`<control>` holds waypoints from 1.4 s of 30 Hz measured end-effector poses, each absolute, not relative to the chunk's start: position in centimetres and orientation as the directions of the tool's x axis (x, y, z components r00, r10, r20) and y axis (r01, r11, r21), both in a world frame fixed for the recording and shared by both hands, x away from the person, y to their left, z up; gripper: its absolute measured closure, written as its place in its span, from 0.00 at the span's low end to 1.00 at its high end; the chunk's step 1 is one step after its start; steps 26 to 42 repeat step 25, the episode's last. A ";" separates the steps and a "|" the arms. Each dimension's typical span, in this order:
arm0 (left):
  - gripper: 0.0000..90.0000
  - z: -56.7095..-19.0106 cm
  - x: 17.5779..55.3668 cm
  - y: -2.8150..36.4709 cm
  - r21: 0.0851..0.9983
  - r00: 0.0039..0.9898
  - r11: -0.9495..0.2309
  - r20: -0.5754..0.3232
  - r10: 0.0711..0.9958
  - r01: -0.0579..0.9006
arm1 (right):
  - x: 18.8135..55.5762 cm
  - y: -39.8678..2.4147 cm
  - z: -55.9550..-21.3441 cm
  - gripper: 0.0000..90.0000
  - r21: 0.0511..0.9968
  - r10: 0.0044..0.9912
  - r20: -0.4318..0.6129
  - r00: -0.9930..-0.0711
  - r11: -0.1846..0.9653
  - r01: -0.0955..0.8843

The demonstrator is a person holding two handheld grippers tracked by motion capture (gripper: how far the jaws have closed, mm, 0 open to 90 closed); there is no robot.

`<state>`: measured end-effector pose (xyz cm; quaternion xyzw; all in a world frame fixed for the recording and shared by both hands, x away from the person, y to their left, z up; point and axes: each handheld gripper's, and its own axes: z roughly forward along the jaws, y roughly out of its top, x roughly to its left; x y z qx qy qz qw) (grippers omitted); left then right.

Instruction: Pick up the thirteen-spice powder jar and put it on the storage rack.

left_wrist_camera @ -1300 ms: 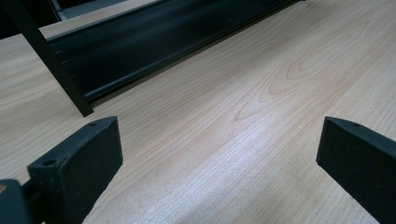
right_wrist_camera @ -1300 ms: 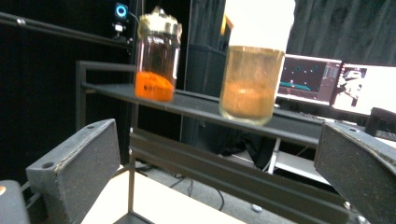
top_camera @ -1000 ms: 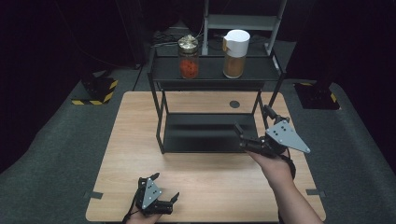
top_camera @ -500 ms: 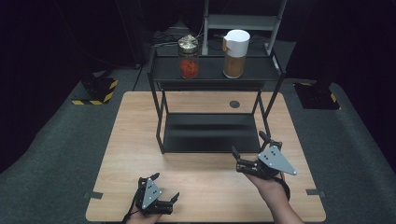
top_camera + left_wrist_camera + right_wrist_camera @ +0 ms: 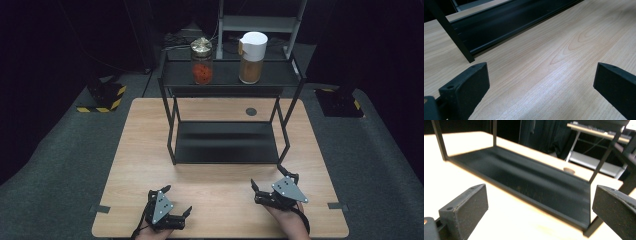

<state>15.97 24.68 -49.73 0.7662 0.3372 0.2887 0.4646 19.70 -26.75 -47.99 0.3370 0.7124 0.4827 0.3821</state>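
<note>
A black two-tier metal rack (image 5: 227, 142) stands on the wooden table (image 5: 145, 165). On its top shelf sit a glass jar of red pieces with a gold lid (image 5: 202, 62) and a jar of brown contents with a white lid (image 5: 252, 57). My left gripper (image 5: 176, 201) rests open near the table's front edge, nothing between its jaws; its own view (image 5: 541, 82) looks over bare wood toward the rack's lower shelf (image 5: 506, 22). My right gripper (image 5: 267, 185) is open low at the front right, facing the lower shelf (image 5: 529, 182).
A small dark round disc (image 5: 251, 111) lies on the table behind the rack. A white shelf unit (image 5: 260, 22) stands beyond the table. Yellow-black striped blocks (image 5: 102, 97) sit on the grey floor at left. Tape marks (image 5: 99, 209) flank the front corners.
My right gripper has drawn back from beside the rack's front right leg toward the table's front edge and lowered. The left gripper has stayed in place.
</note>
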 end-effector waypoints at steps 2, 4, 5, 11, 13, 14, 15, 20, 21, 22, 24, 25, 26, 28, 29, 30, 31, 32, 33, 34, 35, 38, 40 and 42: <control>0.01 -49.7 16.0 24.7 0.907 0.606 -0.341 0.129 0.785 0.249 | 19.6 -26.9 -48.4 0.00 0.938 0.850 -0.221 -0.478 0.319 0.133; 0.01 -49.7 16.0 24.7 0.907 0.605 -0.340 0.129 0.786 0.249 | 19.5 -27.1 -48.7 0.00 0.931 0.850 -0.225 -0.476 0.332 0.152; 0.01 -49.7 16.0 24.7 0.907 0.604 -0.340 0.129 0.786 0.249 | 19.5 -27.2 -48.8 0.00 0.927 0.850 -0.227 -0.475 0.338 0.162; 0.01 -49.7 15.9 24.6 0.906 0.603 -0.342 0.131 0.787 0.249 | 19.2 -27.5 -49.5 0.00 0.897 0.851 -0.245 -0.464 0.380 0.224; 0.01 -49.7 15.9 24.6 0.906 0.602 -0.344 0.134 0.787 0.248 | 19.0 -27.6 -49.7 0.00 0.897 0.849 -0.260 -0.460 0.389 0.211; 0.01 -49.7 15.9 24.5 0.906 0.601 -0.344 0.134 0.788 0.248 | 19.0 -27.5 -49.6 0.00 0.894 0.849 -0.262 -0.458 0.393 0.218; 0.01 -49.7 15.9 24.5 0.905 0.602 -0.345 0.135 0.787 0.247 | 19.0 -27.4 -49.5 0.00 0.889 0.848 -0.269 -0.457 0.401 0.220; 0.01 -49.8 15.8 24.5 0.906 0.599 -0.345 0.137 0.789 0.246 | 19.0 -26.8 -49.2 0.00 0.862 0.836 -0.309 -0.454 0.448 0.238; 0.01 -49.7 15.8 24.5 0.905 0.599 -0.346 0.138 0.789 0.247 | 18.9 -26.7 -49.2 0.00 0.859 0.834 -0.312 -0.455 0.452 0.239; 0.01 -49.7 15.8 24.4 0.905 0.599 -0.347 0.139 0.789 0.248 | 18.9 -26.7 -49.2 0.00 0.859 0.834 -0.313 -0.454 0.452 0.239; 0.01 -49.7 15.9 24.4 0.903 0.598 -0.347 0.137 0.790 0.251 | 18.9 -26.8 -49.2 0.00 0.859 0.832 -0.313 -0.458 0.454 0.238; 0.01 -49.7 15.9 24.4 0.903 0.598 -0.347 0.136 0.790 0.253 | 18.9 -26.9 -49.2 0.00 0.861 0.833 -0.308 -0.460 0.450 0.238; 0.01 -49.7 15.9 24.4 0.903 0.598 -0.347 0.136 0.790 0.253 | 18.9 -26.9 -49.2 0.00 0.861 0.833 -0.308 -0.460 0.450 0.238; 0.01 -49.7 15.9 24.4 0.903 0.598 -0.347 0.136 0.790 0.253 | 18.9 -26.9 -49.2 0.00 0.861 0.833 -0.308 -0.460 0.450 0.238; 0.01 -49.7 15.9 24.4 0.903 0.598 -0.347 0.136 0.790 0.253 | 18.9 -26.9 -49.2 0.00 0.861 0.833 -0.308 -0.460 0.450 0.238; 0.01 -49.7 15.9 24.4 0.903 0.598 -0.347 0.136 0.790 0.253 | 18.9 -26.9 -49.2 0.00 0.861 0.833 -0.308 -0.460 0.450 0.238; 0.01 -49.7 15.9 24.4 0.903 0.598 -0.347 0.136 0.790 0.253 | 18.9 -26.9 -49.2 0.00 0.861 0.833 -0.308 -0.460 0.450 0.238; 0.01 -49.7 15.9 24.4 0.903 0.598 -0.347 0.136 0.790 0.253 | 18.9 -26.9 -49.2 0.00 0.861 0.833 -0.308 -0.460 0.450 0.238; 0.01 -49.7 15.9 24.4 0.903 0.598 -0.347 0.136 0.790 0.253 | 18.9 -26.9 -49.2 0.00 0.861 0.833 -0.308 -0.460 0.450 0.238; 0.01 -49.7 15.9 24.4 0.903 0.598 -0.347 0.136 0.790 0.253 | 18.9 -26.9 -49.2 0.00 0.861 0.833 -0.308 -0.460 0.450 0.238; 0.01 -49.7 15.9 24.4 0.903 0.598 -0.347 0.136 0.790 0.253 | 18.9 -26.9 -49.2 0.00 0.861 0.833 -0.308 -0.460 0.450 0.238; 0.01 -49.7 15.9 24.4 0.903 0.598 -0.347 0.136 0.790 0.253 | 18.9 -26.9 -49.2 0.00 0.861 0.833 -0.308 -0.460 0.450 0.238; 0.01 -49.7 15.9 24.4 0.903 0.598 -0.347 0.136 0.790 0.253 | 18.9 -26.9 -49.2 0.00 0.861 0.833 -0.308 -0.460 0.450 0.238; 0.01 -49.7 15.9 24.4 0.903 0.598 -0.347 0.136 0.790 0.253 | 18.9 -26.9 -49.2 0.00 0.861 0.833 -0.308 -0.460 0.450 0.238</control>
